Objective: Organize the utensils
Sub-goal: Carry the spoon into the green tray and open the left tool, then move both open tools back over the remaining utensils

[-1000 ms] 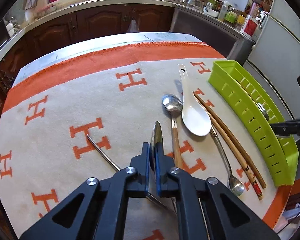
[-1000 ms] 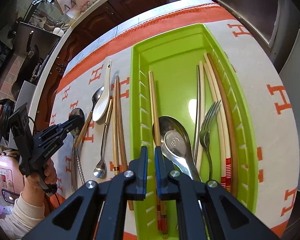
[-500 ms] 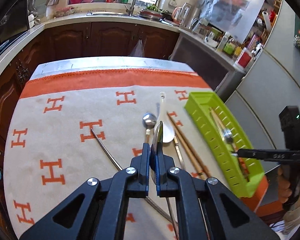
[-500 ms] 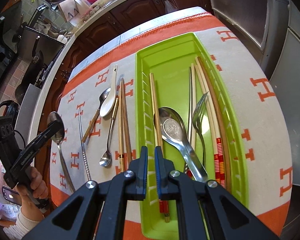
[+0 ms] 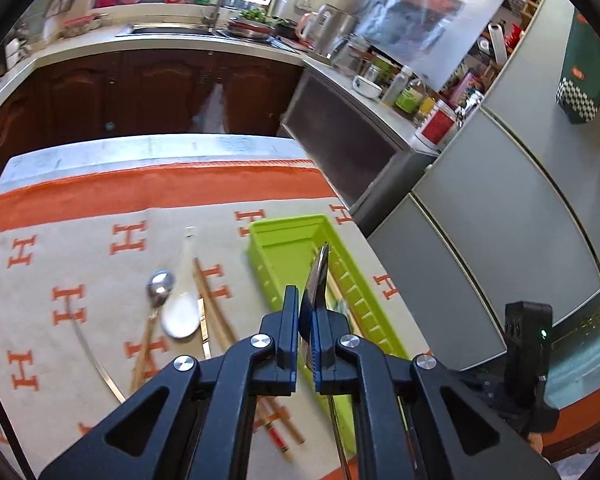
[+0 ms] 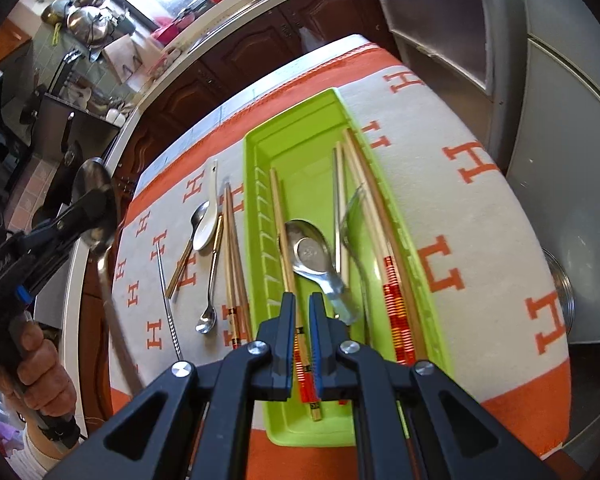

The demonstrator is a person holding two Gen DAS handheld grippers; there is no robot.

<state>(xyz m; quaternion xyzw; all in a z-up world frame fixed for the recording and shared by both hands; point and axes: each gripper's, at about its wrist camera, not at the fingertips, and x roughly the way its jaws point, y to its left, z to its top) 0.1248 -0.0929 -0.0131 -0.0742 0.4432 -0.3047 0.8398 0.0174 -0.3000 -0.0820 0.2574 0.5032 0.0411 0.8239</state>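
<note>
Swung rightward since 1 s ago, the left gripper (image 5: 308, 330) now points over the green tray (image 5: 288, 240) instead of the cloth's middle, its jaws clenched on a metal spoon (image 5: 318, 276) seen edge-on, bowl forward.

Nearest in the right wrist view, the right gripper (image 6: 302, 312) hangs above the tray's near end with its jaws almost together and nothing visibly between them. Beneath it lie a large steel spoon (image 6: 310, 250), a fork (image 6: 354, 216) and several chopsticks, all lengthwise in the tray.

The deciding relation, I judge: the tray lies ahead and below the left gripper, and the held spoon's long axis runs roughly along the tray's length, so lowering it should need little turning.

Further left on the cloth (image 6: 460, 184) remain a white ceramic spoon (image 6: 206, 222), a small teaspoon (image 6: 210, 280) and a chopstick pair (image 6: 232, 256).

Legible writing: only orange "H" motifs on the cloth; the lettering on the left gripper's body is too blurred to read.
</note>
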